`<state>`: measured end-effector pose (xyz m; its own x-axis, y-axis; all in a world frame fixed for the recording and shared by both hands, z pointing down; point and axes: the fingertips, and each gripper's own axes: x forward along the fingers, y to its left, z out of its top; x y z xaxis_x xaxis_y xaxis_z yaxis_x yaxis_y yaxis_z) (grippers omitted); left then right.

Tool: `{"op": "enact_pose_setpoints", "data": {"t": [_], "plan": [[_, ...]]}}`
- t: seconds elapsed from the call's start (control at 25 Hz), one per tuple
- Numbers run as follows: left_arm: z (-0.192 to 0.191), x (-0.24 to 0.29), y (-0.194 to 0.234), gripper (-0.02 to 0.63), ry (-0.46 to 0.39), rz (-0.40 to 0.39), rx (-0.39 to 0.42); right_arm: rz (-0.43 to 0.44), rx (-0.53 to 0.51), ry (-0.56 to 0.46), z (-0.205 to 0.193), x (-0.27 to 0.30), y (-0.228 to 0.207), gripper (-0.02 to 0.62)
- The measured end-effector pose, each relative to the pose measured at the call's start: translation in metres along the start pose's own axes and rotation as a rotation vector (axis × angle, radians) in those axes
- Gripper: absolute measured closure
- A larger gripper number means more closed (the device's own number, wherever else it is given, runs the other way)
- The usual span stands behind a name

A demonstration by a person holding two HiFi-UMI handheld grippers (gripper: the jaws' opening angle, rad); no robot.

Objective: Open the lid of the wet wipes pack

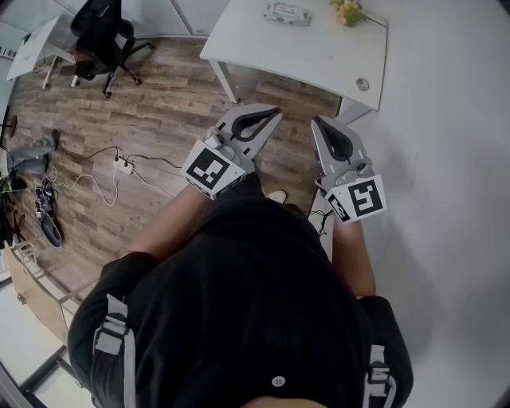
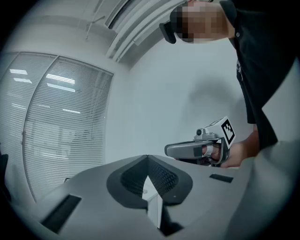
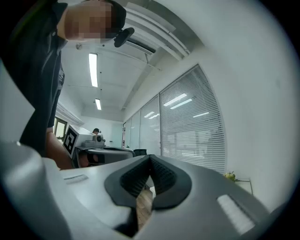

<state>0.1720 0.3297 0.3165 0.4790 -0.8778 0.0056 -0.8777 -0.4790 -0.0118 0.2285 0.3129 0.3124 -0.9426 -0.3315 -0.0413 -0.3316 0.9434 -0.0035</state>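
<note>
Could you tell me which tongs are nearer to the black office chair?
Left. The black wheeled office chair stands far to the left of the left tongs; the right tongs are farther right.

1. Two grippers: the left gripper (image 1: pixel 269 116) and the right gripper (image 1: pixel 320 123).
2. Two marker cubes, one per gripper: the left cube (image 1: pixel 212 169) and the right cube (image 1: pixel 360 199).
3. One white bench (image 1: pixel 319 60).
4. One wet wipes pack (image 1: pixel 287 13) on it.
5. One bunch of yellow flowers (image 1: pixel 348 11).
6. One black office chair (image 1: pixel 103 36).
7. One power strip (image 1: pixel 123 166) on the floor.
</note>
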Motion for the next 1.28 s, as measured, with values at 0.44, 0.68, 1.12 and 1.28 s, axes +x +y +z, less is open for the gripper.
{"op": "enact_pose_setpoints", "data": {"t": [0.44, 0.68, 1.12, 1.28], "plan": [[-0.005, -0.003, 0.0, 0.601, 0.009, -0.005, -0.017, -0.001, 0.007, 0.029, -0.012, 0.002, 0.004, 0.584], [-0.009, -0.003, 0.013, 0.601, 0.01, 0.013, -0.029, -0.007, 0.012, 0.035, -0.013, 0.01, 0.0, 0.583], [-0.011, 0.005, 0.045, 0.601, 0.029, 0.013, -0.024, -0.003, 0.016, 0.064, -0.021, 0.039, -0.013, 0.504], [-0.01, 0.01, 0.055, 0.601, 0.034, 0.008, -0.034, -0.01, 0.011, 0.07, -0.019, 0.048, -0.019, 0.449]]}}
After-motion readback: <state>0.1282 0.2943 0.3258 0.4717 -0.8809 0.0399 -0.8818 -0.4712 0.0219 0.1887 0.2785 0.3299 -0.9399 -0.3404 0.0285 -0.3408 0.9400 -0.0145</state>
